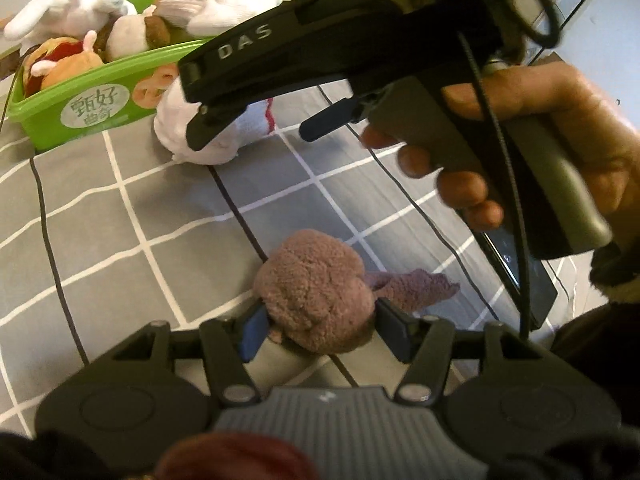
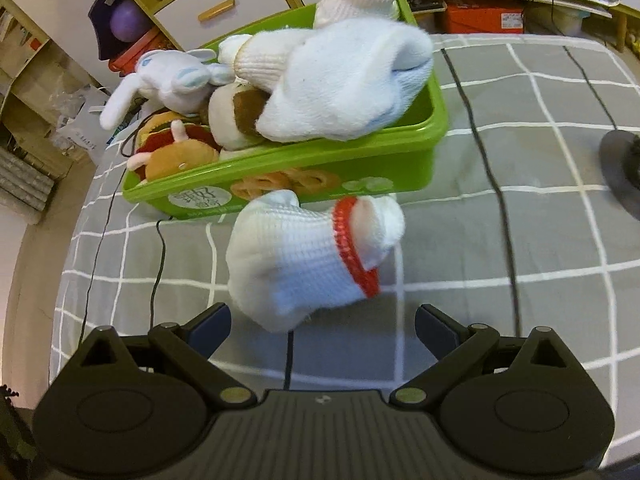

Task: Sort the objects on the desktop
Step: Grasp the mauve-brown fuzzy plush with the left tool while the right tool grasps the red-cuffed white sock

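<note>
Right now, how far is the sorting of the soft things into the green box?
Done: the green box already holds a white rabbit toy, other plush toys and white gloves. In hand: the left gripper is closed on the pink plush, not yet in the box. Left: the white glove with the red cuff lies on the checked cloth before the open right gripper.

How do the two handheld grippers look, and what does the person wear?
Both grippers, left and right, are black with blue-padded fingers. The right one has white "DAS" lettering, a grey handle and black cables. A dark sleeve shows.
</note>
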The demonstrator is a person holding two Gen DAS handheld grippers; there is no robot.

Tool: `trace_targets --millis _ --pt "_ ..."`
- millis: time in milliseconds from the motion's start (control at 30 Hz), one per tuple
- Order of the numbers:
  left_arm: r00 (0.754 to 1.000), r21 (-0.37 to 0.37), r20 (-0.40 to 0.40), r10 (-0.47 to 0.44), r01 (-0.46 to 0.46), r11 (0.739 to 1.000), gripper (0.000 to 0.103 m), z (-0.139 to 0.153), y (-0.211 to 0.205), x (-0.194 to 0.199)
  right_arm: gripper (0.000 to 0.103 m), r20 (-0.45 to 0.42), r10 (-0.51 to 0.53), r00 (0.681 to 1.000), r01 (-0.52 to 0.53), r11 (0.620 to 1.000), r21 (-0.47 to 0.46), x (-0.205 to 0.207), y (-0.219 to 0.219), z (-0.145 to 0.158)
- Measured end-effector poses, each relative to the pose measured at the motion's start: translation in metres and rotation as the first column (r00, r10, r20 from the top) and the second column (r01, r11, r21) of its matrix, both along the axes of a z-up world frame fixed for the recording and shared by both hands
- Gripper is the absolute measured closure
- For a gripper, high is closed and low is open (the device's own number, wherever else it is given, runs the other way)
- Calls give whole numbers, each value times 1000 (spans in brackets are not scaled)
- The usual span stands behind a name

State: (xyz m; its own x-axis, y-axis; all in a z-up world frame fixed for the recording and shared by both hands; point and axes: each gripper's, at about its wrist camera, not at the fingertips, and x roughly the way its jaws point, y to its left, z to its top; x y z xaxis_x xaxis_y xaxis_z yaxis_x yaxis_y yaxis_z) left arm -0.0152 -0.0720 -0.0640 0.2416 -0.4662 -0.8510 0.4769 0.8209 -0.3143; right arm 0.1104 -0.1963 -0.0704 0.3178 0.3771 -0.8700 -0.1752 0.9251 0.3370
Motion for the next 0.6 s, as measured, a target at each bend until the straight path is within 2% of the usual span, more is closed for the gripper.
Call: trace_targets --millis 300,600 --pt "1000 -6 0 -2 2 1000 46 0 3 5 4 16 5 1000 -5 1000 5 9 10 -6" --pt "1000 4 12 13 -13 1000 46 3 6 6 25 58 -6 998 5 1000 4 9 13 3"
